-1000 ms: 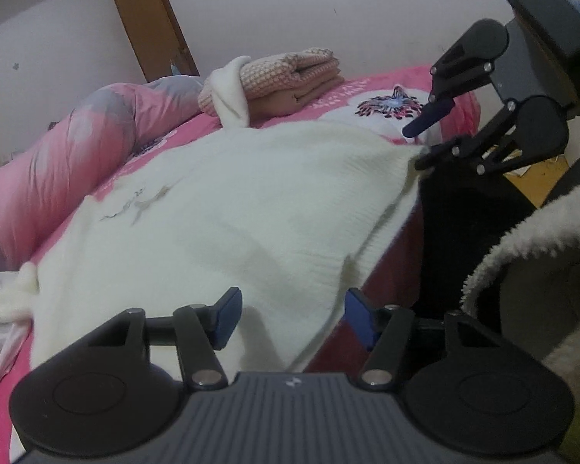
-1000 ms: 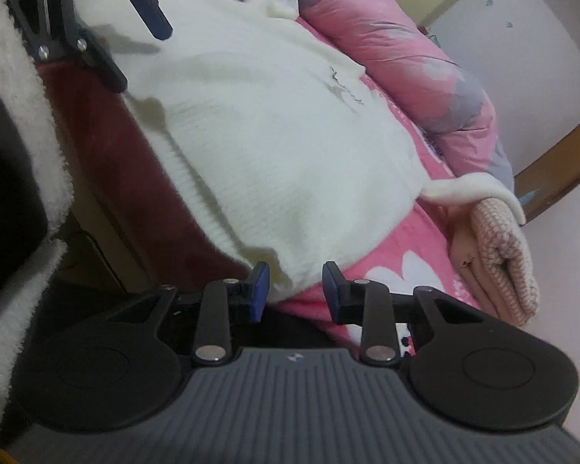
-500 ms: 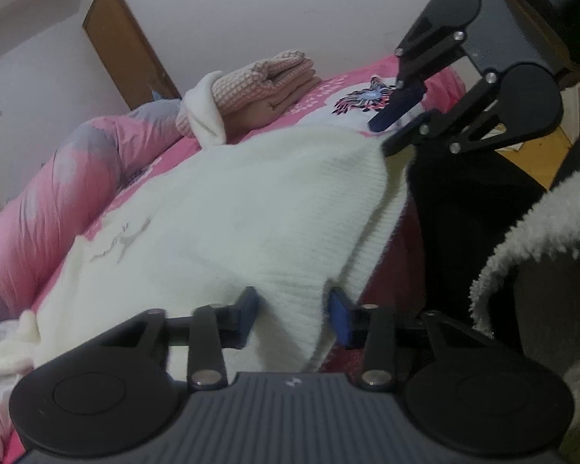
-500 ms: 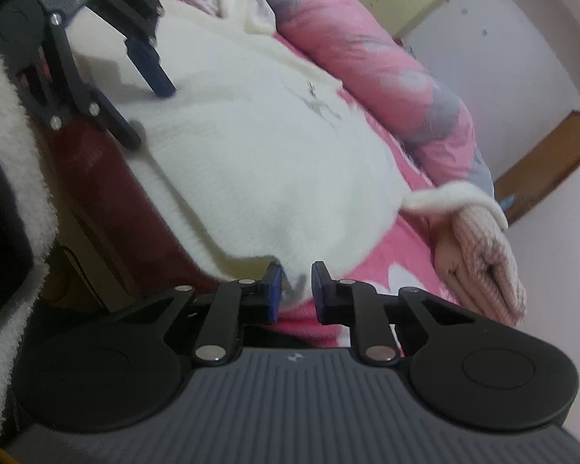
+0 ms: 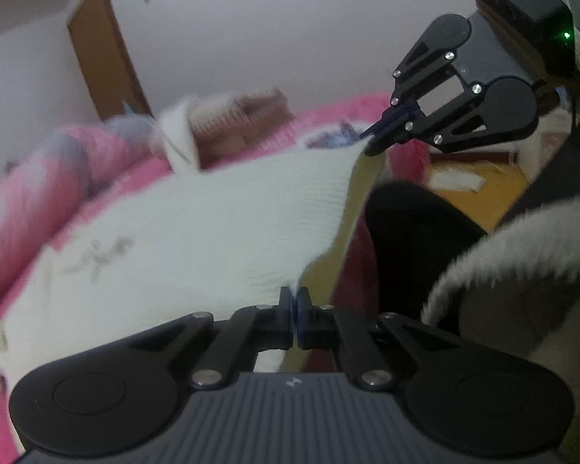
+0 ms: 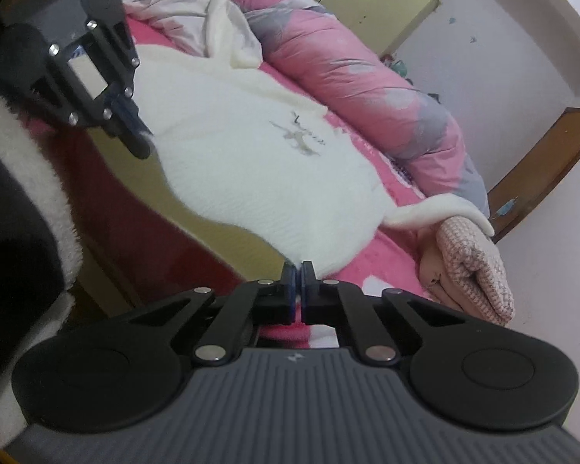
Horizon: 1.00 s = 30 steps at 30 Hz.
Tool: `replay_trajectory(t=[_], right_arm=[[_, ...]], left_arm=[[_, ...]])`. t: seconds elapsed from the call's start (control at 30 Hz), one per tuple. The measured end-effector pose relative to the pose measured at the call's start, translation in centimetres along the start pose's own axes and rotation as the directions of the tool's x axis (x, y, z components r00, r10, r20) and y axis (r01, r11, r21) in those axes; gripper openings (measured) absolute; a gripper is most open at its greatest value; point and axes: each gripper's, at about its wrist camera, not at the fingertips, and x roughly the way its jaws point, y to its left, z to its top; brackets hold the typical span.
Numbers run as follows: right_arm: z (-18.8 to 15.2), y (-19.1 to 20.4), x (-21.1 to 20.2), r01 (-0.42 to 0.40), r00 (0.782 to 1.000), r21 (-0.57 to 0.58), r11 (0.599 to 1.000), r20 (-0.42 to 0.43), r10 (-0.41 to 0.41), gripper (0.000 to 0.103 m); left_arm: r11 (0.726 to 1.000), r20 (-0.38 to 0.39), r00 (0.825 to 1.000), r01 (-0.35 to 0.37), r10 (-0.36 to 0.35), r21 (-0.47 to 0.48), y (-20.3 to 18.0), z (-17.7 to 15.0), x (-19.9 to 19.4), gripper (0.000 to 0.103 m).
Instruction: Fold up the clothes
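Lying spread across the pink bed (image 6: 371, 266), the white knit sweater (image 6: 259, 178) has its long axis running from the near bed edge, where its hem is, away toward the rolled pink-and-grey duvet (image 6: 352, 77). A small grey embroidered motif (image 6: 299, 139) faces up on its front. One white sleeve (image 6: 440, 212) trails off toward a folded pink knit garment (image 6: 471, 266) and drapes over its top edge.

A second ago both pairs of jaws stood apart just short of the hem, which hung over the bed's edge; half a second ago they had narrowed around the cloth. Now both are closed on it, and the hem is raised into a taut edge between the two grippers instead of drooping down the dark red bed side (image 6: 135, 208).

In the left wrist view, the left gripper (image 5: 294, 301) has its blue-padded jaws pressed together with a pinch of white knit rising from between the tips. That view is blurred by motion, so fine detail of the cloth is lost. The right gripper (image 6: 298, 274) likewise has its jaws shut to a thin slit, clamping the hem at the opposite lower corner. Each gripper shows in the other's camera, tips touching the sweater's edge.

A fleece-trimmed dark sleeve (image 6: 31, 193) of the person fills the left side of the right wrist view.
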Motion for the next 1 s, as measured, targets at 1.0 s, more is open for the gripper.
replay_trajectory(t=[1.0], right_arm=[[-1.5,-8.7,15.5,-0.163,0.975,0.741,0.652,0.021,0.22,0.015]], left_arm=[[0.599,-0.104,0.974,-0.207,0.202,-0.773,13.5,-10.4,-5.0,0.039]])
